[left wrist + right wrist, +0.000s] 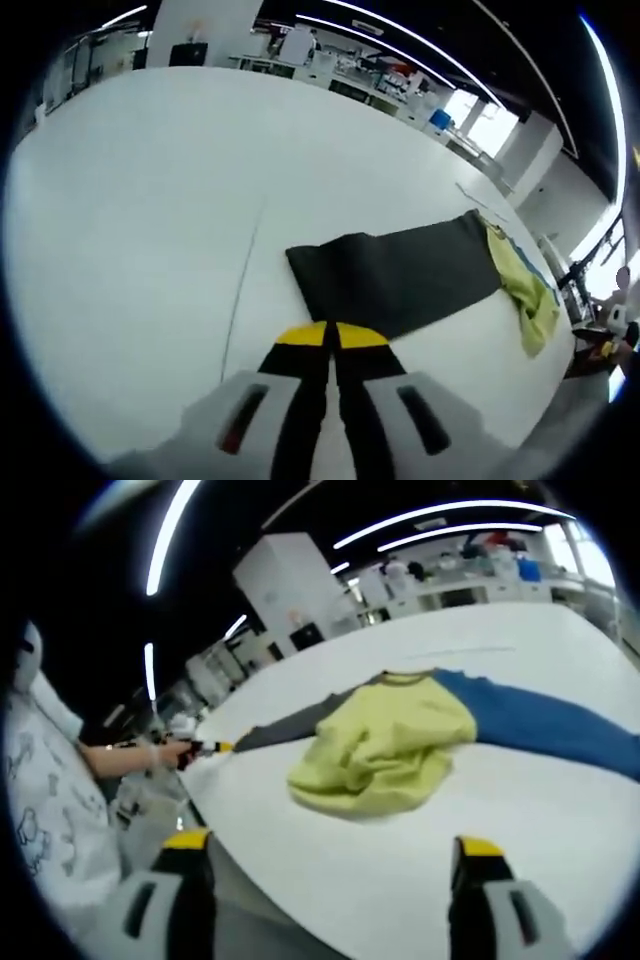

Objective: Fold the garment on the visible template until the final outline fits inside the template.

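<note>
left hand-held gripper [331, 338] jaws closed, empty, nr garment [400, 275]; right hand-held gripper [332, 858] wide open

The left gripper view looks from above, tilted down across the white table [150, 230], along its own closed jaws, toward the dark sleeve [400, 275] — quite near — and the yellow part of the garment [525, 290] farther away. The room behind stands slanted, so this view is rolled. The right gripper view looks from just outside the table edge, low and almost level, over its wide-apart jaws at the yellow part [385, 745] from near. Both views share the table, the dark sleeve [290, 725] and the yellow cloth — from opposite ends.
</note>
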`<state>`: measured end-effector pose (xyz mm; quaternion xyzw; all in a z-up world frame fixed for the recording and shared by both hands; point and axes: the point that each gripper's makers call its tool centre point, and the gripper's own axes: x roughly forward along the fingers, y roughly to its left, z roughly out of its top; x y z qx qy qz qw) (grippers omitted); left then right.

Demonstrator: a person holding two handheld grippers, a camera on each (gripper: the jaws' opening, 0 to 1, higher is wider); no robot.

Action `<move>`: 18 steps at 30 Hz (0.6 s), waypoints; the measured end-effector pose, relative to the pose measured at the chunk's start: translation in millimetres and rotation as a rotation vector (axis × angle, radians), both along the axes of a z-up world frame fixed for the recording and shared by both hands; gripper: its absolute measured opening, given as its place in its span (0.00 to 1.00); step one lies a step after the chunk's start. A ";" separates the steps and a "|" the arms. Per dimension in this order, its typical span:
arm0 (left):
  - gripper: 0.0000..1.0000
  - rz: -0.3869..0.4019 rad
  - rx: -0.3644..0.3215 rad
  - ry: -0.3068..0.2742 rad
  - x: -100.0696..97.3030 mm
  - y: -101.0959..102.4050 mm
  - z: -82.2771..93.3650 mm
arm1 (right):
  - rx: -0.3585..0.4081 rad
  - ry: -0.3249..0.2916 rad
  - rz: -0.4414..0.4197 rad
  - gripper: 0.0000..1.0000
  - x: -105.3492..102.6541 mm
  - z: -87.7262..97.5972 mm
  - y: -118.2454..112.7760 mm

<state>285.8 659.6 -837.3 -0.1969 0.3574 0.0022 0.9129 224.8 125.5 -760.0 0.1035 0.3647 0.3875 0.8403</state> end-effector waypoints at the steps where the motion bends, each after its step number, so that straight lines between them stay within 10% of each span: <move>1: 0.00 0.006 0.001 0.002 -0.6 -0.5 -0.4 | 0.000 0.000 0.000 0.99 -0.1 0.1 0.0; 18: 0.01 -0.014 0.034 -0.012 1.1 -0.8 -3.6 | 0.002 0.003 -0.007 0.99 -3.3 -1.8 -1.8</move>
